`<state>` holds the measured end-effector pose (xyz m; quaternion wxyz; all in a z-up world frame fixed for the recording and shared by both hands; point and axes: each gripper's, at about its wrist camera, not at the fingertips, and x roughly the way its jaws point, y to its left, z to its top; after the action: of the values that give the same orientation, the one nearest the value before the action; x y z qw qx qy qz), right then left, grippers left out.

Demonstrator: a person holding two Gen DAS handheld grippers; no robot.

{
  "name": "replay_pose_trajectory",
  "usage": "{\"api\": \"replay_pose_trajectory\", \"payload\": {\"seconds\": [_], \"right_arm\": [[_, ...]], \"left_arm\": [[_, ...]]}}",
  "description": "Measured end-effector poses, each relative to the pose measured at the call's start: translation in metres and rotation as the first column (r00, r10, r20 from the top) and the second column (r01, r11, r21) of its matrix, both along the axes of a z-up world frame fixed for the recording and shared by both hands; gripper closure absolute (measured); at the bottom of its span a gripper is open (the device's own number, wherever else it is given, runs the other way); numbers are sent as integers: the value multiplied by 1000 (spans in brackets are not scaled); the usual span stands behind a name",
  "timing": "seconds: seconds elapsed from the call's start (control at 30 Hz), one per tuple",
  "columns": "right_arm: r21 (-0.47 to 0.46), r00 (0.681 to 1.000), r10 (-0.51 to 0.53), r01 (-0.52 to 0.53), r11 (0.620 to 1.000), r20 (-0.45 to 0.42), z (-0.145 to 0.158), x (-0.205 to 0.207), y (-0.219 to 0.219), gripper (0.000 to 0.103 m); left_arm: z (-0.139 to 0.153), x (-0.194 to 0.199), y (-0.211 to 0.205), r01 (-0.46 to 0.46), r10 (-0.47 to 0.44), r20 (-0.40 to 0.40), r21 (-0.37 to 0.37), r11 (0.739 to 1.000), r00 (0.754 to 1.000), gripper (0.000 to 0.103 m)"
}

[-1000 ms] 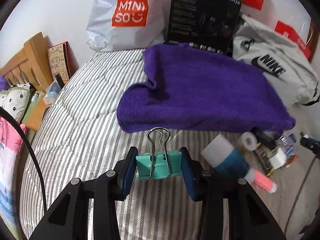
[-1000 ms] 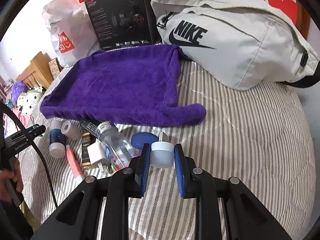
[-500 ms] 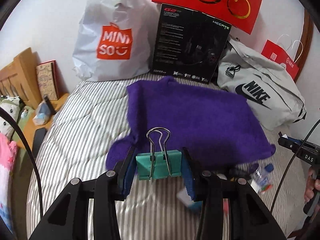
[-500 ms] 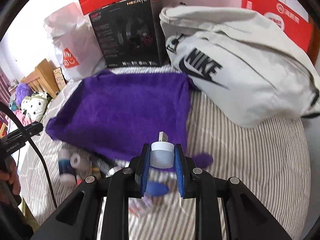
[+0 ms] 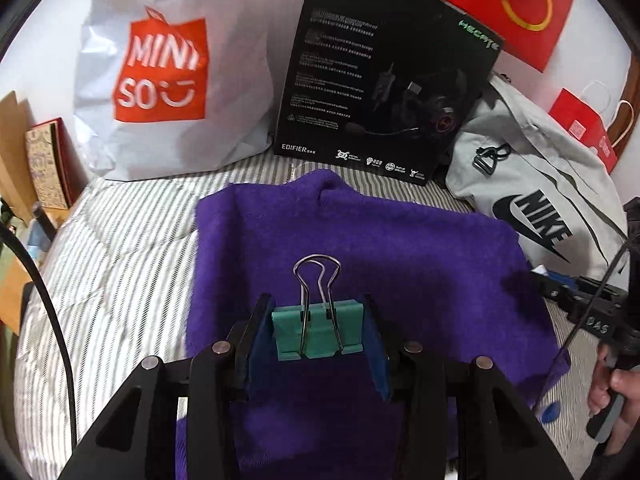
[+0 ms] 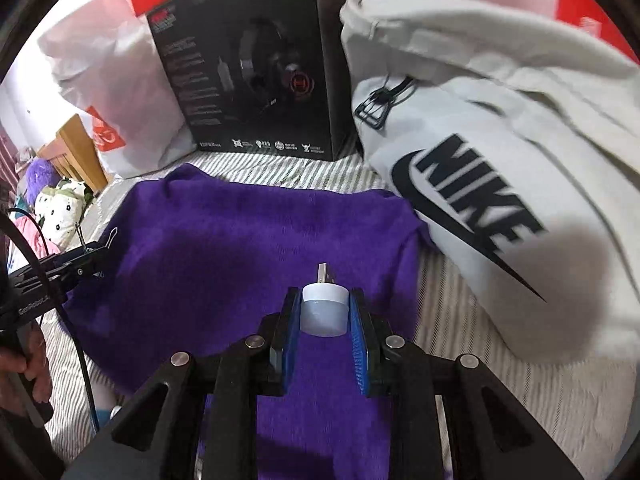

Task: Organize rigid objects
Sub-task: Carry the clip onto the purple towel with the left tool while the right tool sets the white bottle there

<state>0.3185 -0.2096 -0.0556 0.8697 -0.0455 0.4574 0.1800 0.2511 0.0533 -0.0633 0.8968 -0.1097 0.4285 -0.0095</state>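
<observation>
My left gripper (image 5: pixel 318 334) is shut on a teal binder clip (image 5: pixel 318 334) whose wire handles point forward, held above the purple towel (image 5: pixel 360 240) spread on the striped bed. My right gripper (image 6: pixel 324 314) is shut on a small white USB light (image 6: pixel 324 310) with its metal plug pointing forward, also over the purple towel (image 6: pixel 240 240). In the right wrist view the left gripper (image 6: pixel 86 258) shows at the left edge with the clip's handle sticking out. The pile of small items lies mostly hidden beneath both grippers.
A black headset box (image 5: pixel 380 80), a white Miniso bag (image 5: pixel 168 80) and a grey Nike bag (image 6: pixel 500 160) line the far side of the bed. Red gift bags (image 5: pixel 500 0) stand behind. A wooden headboard (image 6: pixel 76 152) and plush toys (image 6: pixel 60 204) are at the left.
Both grippers have moved forward from the pile of small items to above the purple towel, still holding the clip and the USB light. The box and bags now look nearer.
</observation>
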Motion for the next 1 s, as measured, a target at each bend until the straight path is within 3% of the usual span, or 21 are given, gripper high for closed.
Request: {"api": "replay_pose_trajectory", "payload": {"seconds": [0.3,0.7,0.83,0.87,0.93,1.0], "right_arm": [[-38,997,20,-22,999,-72,-30,42,28,79],[-94,995,39,-48,994,-92,-36,51,45,77],[-52,990,65,-73,996,-127,-34,46,41,47],[-60,990,61,-69,996,-124,-34,43,40,45],[-79,993,53,-62,995,-108,-31,35,37,45],[-80,993,46,-55,995,-112,-29,27,32,45]], "left_arm": [[-21,46,-7,31,-31,-67,-14,999,997,62],[-32,69,-27,62,-45,-137,121,991,990,62],[-33,66,-33,91,-65,-157,166,982,985,54],[-34,66,-35,98,-69,-162,173,980,984,52],[-36,64,-39,113,-78,-182,191,975,980,36],[-37,61,-42,108,-67,-196,208,972,978,32]]}}
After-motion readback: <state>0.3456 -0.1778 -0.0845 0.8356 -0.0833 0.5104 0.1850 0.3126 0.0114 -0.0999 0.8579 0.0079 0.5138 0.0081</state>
